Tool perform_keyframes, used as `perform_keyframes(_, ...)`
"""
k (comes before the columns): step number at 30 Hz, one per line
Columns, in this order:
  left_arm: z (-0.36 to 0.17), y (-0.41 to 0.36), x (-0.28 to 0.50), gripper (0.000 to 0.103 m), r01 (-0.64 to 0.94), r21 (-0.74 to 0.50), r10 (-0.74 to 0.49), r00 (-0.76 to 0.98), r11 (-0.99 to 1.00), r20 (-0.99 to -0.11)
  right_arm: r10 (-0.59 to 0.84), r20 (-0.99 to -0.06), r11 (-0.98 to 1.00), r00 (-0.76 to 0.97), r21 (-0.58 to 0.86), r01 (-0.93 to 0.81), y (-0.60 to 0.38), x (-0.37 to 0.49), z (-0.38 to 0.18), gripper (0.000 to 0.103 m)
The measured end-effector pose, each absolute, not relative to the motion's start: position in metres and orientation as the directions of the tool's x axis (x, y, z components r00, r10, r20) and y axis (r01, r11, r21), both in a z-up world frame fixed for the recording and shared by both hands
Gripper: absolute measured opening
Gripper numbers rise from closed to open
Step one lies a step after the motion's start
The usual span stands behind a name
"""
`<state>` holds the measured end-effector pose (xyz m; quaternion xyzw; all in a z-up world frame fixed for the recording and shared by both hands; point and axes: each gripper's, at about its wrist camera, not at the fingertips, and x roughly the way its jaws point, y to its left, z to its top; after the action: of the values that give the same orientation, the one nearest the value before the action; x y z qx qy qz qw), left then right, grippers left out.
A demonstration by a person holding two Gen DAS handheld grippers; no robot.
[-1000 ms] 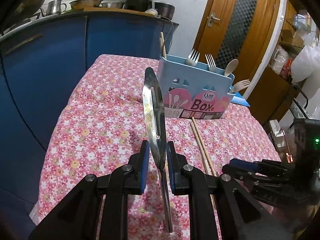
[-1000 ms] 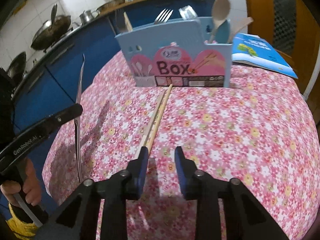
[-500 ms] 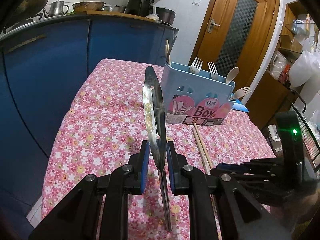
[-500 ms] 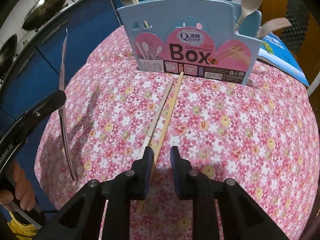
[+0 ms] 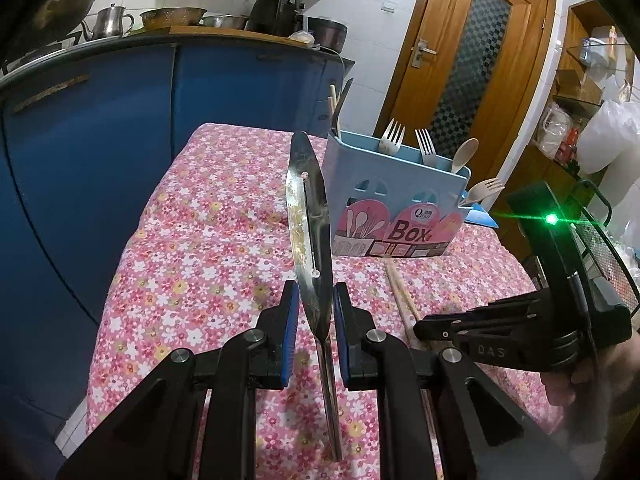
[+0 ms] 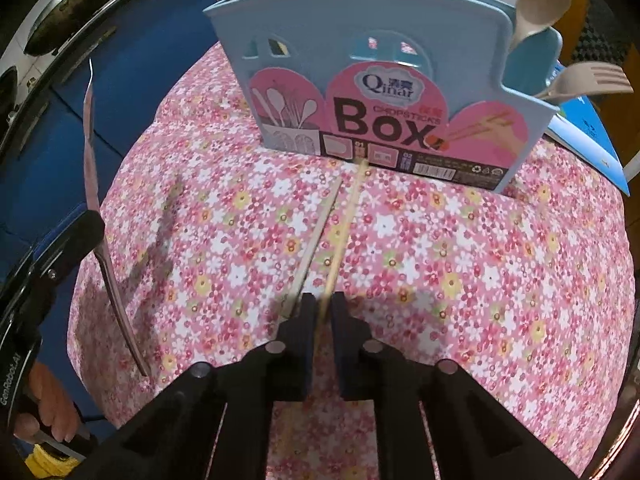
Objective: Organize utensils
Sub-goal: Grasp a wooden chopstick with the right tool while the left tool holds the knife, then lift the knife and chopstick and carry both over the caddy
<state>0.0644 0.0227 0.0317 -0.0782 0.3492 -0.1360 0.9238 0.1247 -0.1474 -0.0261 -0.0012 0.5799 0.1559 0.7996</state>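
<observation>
**Now both grippers loaded**

Left wrist view: left gripper pinches the steel spatula upright — ready for the blue utensil box.

Right wrist view: right gripper, nearly shut, clamps one chopstick on the tablecloth — its mate lies just outside.

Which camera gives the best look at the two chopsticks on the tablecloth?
The right wrist view: both chopsticks run from the right gripper to the blue box. The left wrist view shows only a short stretch behind gripper parts.

Glossy metal spatula, wooden chopsticks
</observation>
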Motion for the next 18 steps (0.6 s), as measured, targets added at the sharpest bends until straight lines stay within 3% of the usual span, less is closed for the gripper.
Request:
perform_keyframes(9,0.043,0.018,0.063,0.016,0.224,-0.248,-0.330,0.744,0.942,-0.581,0.400,-0.801,0.915,0.446,0.320,-0.245,-0.183,0.089,0.007,0.006)
perform_keyframes(18,0.077,0.002,0.074,0.016,0.255,-0.197,-0.321,0.799,0.947,-0.508,0.433,-0.625,0.900,0.649,0.343,-0.270,-0.213,0.076,0.058,0.006)
